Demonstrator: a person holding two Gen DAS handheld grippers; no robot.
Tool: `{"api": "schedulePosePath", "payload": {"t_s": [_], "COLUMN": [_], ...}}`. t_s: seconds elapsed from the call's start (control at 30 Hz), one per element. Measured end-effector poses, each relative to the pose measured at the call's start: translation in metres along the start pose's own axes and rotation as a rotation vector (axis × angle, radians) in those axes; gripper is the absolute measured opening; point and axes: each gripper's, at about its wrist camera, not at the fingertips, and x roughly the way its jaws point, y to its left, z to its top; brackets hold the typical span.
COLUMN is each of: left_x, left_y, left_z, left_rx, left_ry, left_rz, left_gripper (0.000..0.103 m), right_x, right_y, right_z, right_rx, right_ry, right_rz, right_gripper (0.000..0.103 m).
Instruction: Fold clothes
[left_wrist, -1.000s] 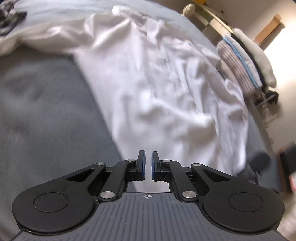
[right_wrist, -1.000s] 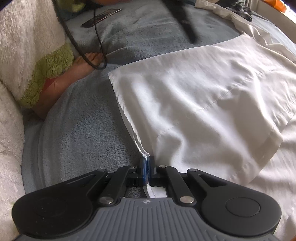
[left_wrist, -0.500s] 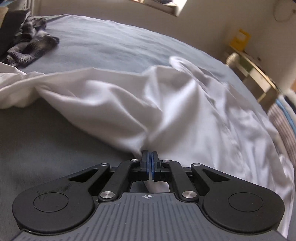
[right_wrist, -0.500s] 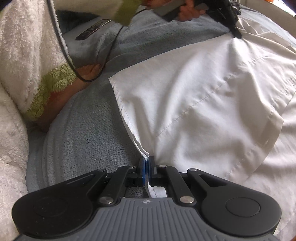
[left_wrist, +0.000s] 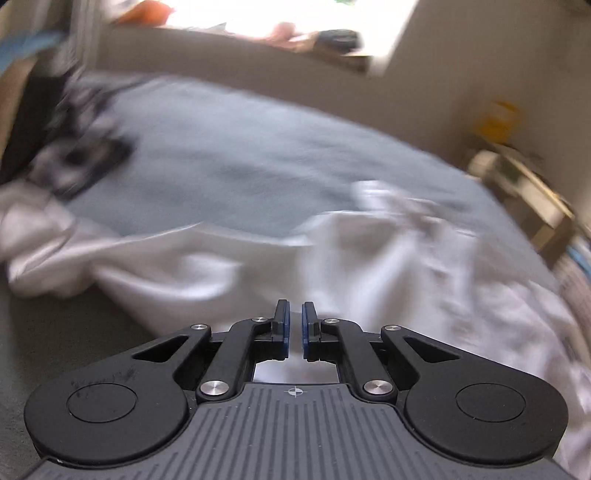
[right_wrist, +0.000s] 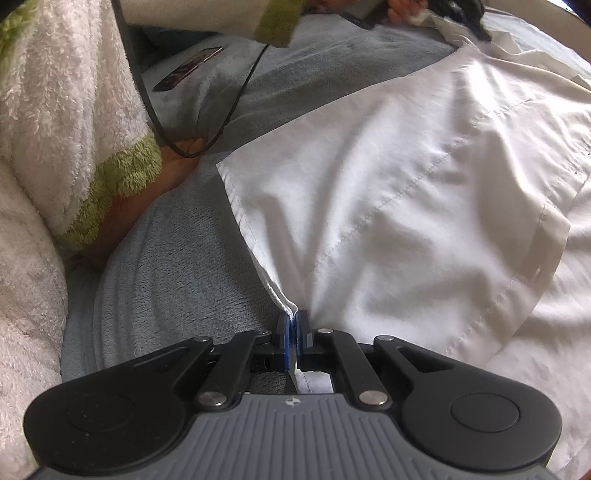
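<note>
A white shirt (left_wrist: 406, 277) lies spread and rumpled on a grey-blue blanket (left_wrist: 240, 166). My left gripper (left_wrist: 294, 325) is shut on a fold of it, and the cloth runs up into the narrow slit between its blue pads; this view is blurred. In the right wrist view the shirt (right_wrist: 406, 184) rises in a taut ridge toward the far corner, where a hand and the left gripper (right_wrist: 469, 18) hold it. My right gripper (right_wrist: 294, 332) is shut on the shirt's near hem corner, low over the blanket (right_wrist: 166, 277).
A dark plaid garment (left_wrist: 81, 147) lies at the far left of the bed. A small table (left_wrist: 517, 177) and folded clothes (left_wrist: 576, 266) stand to the right. A phone (right_wrist: 188, 68) and black cable (right_wrist: 229, 110) lie near a person's fleece sleeve (right_wrist: 55, 110) and bare foot (right_wrist: 177, 166).
My left gripper moved across the shirt, took hold of a fold and tilted up toward the window. The cloth now stands in a ridge. My right gripper kept its hold and place.
</note>
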Motion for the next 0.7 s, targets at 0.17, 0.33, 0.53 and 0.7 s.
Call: {"api": "schedulePosePath", "payload": {"t_s": [0.17,0.33,0.53,0.7], "left_x": [0.009,0.051,0.083,0.098], "left_y": [-0.077,-0.12,-0.11,-0.113], "left_z": [-0.028,-0.066,-0.041,-0.032], "left_rx": [0.257,0.457,0.383,0.395], "left_ry": [0.225,0.35,0.28,0.206], "left_rz": [-0.259,-0.224,-0.165,-0.098], "left_gripper": [0.005,0.006,0.009,0.009], "right_x": [0.003,0.003,-0.002,-0.003], "right_y": [-0.002,-0.001,-0.005,-0.008], "right_z": [0.002,0.003,-0.001,-0.003], "right_rx": [0.003,-0.014,0.018,0.028], "right_ry": [-0.001,0.004,-0.013,-0.02], "right_rz": [0.011,0.007,0.009,0.02], "right_gripper": [0.003,0.003,0.003,0.003]}}
